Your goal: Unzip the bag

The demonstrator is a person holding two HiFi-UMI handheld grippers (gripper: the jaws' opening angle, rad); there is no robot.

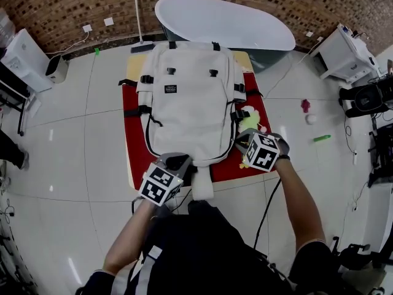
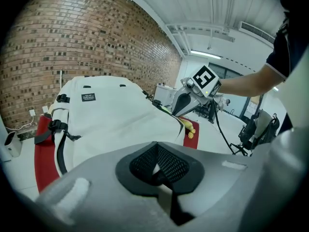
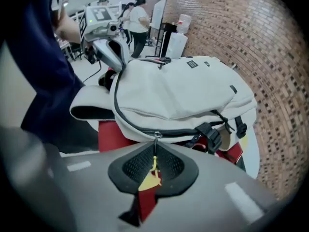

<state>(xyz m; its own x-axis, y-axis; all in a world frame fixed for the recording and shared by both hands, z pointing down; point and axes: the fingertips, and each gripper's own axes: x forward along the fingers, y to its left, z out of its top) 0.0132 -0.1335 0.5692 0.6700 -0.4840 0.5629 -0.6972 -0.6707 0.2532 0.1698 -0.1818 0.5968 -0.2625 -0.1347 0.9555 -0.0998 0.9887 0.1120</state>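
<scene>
A white backpack (image 1: 190,103) lies flat on a red mat (image 1: 132,146) that covers a small table. A black zipper (image 3: 145,129) runs round the bag's near end. My right gripper (image 1: 244,141) is at the bag's near right corner. In the right gripper view its jaws (image 3: 153,170) are shut on the zipper pull (image 3: 155,138), whose yellow tag sits between the pads. My left gripper (image 1: 178,165) is at the near left end of the bag. Its jaws (image 2: 157,170) are shut with a bit of the white bag fabric pinched between them.
A white bathtub (image 1: 227,20) stands behind the table. A yellow-green toy (image 1: 249,120) lies on the mat beside the bag's right side. On the floor to the right are a red item (image 1: 305,105) and a green marker (image 1: 322,138). White cabinets (image 1: 344,54) flank the room.
</scene>
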